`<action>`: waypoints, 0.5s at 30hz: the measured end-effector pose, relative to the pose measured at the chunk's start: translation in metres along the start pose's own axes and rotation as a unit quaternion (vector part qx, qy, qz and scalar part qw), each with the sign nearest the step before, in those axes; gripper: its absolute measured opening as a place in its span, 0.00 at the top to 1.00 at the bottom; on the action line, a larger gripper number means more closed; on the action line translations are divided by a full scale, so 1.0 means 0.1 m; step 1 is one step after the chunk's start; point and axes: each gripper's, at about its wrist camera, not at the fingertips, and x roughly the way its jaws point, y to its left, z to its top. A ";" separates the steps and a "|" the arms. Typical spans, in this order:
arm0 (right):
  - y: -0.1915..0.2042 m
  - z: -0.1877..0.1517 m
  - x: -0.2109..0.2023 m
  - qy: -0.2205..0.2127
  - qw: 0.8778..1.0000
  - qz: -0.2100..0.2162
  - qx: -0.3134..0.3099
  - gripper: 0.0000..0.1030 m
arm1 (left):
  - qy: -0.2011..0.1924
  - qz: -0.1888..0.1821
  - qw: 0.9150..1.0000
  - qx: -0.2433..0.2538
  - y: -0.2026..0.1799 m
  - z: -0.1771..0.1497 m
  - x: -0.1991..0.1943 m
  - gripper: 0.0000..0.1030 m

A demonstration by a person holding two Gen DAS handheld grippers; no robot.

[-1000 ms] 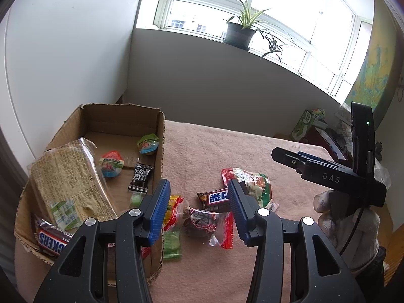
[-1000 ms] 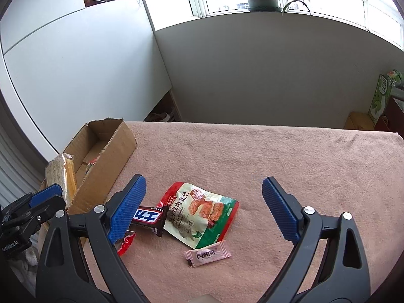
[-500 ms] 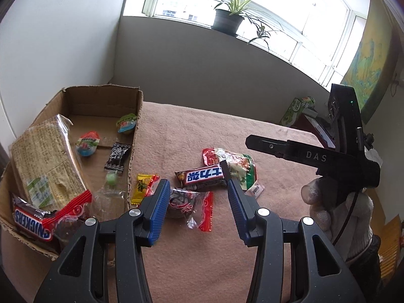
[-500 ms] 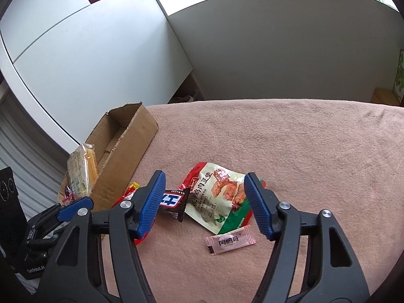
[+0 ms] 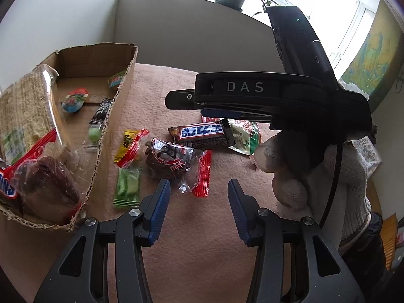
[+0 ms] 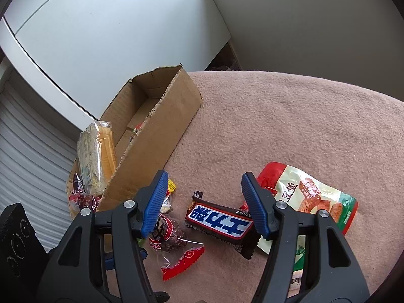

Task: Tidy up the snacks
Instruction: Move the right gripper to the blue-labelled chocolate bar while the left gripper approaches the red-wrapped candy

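Note:
Loose snacks lie on the pink cloth beside a cardboard box (image 5: 118,116). My left gripper (image 5: 199,202) is open and empty, low over the cloth, just short of a red-and-clear date packet (image 5: 174,159). A yellow-red candy (image 5: 130,140) and a green candy (image 5: 127,184) lie by the box wall. My right gripper (image 6: 205,197) is open and straddles a Snickers bar (image 6: 219,221) lying flat. Its left pad stands apart from the bar, and its right finger (image 6: 255,202) overlaps the bar's right end. A red-green pouch (image 6: 310,199) lies to the right.
The box (image 6: 156,131) holds a tall cracker pack (image 5: 22,111), another Snickers, a dark date packet and several small candies. The right gripper's body (image 5: 252,96) and a gloved hand (image 5: 290,176) fill the right of the left wrist view. A potted plant stands on the windowsill.
The right gripper's jaws narrowed, and it swung left and down over the Snickers bar. The left gripper sank and tilted down toward the date packet. The right gripper now looms large in the left view.

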 end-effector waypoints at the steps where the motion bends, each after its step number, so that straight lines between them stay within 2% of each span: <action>1: -0.03 -0.01 0.03 0.004 1.000 0.003 0.006 0.38 | 0.001 0.004 1.000 0.002 -0.01 0.00 0.02 0.55; 9: -0.19 -0.14 -0.09 0.015 0.999 0.022 0.026 0.56 | 0.008 0.011 1.000 0.000 -0.05 0.08 0.15 0.55; 15: -0.11 -0.24 -0.15 0.022 0.999 -0.019 -0.029 0.59 | 0.005 0.019 1.000 0.006 -0.11 0.00 0.11 0.55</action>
